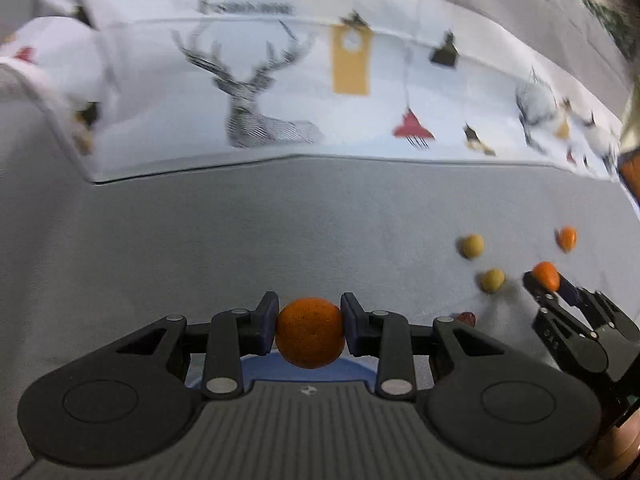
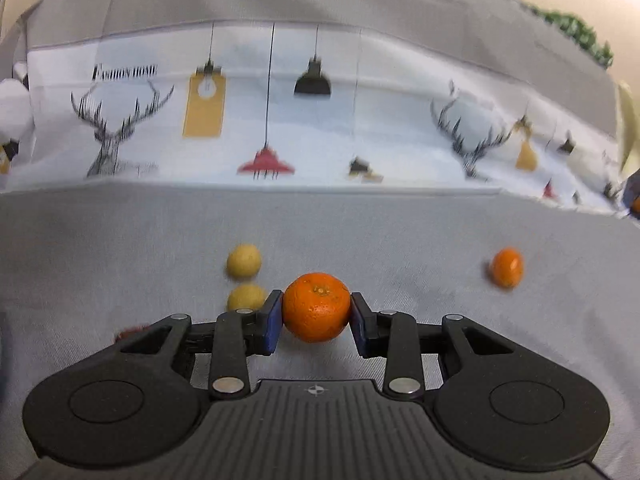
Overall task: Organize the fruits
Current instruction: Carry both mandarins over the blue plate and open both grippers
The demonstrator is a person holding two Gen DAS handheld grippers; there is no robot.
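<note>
Left gripper [image 1: 310, 332]: both pads clamped on a rough-skinned orange [image 1: 310, 334], held above a blue dish rim [image 1: 256, 368]. Grey cloth [image 1: 240, 240] covers the table. Further right on the cloth: two yellow fruits [image 1: 472, 246], one red fruit [image 1: 466, 317] partly hidden, one loose small orange [image 1: 567, 238]. Right gripper [image 2: 316, 312]: pads clamped on a mandarin [image 2: 316, 307], stem end facing the camera, held clear above the cloth. Left wrist view shows the same gripper [image 1: 544, 280] at far right. Printed deer-and-lamp cloth [image 2: 320, 120] lies behind.
</note>
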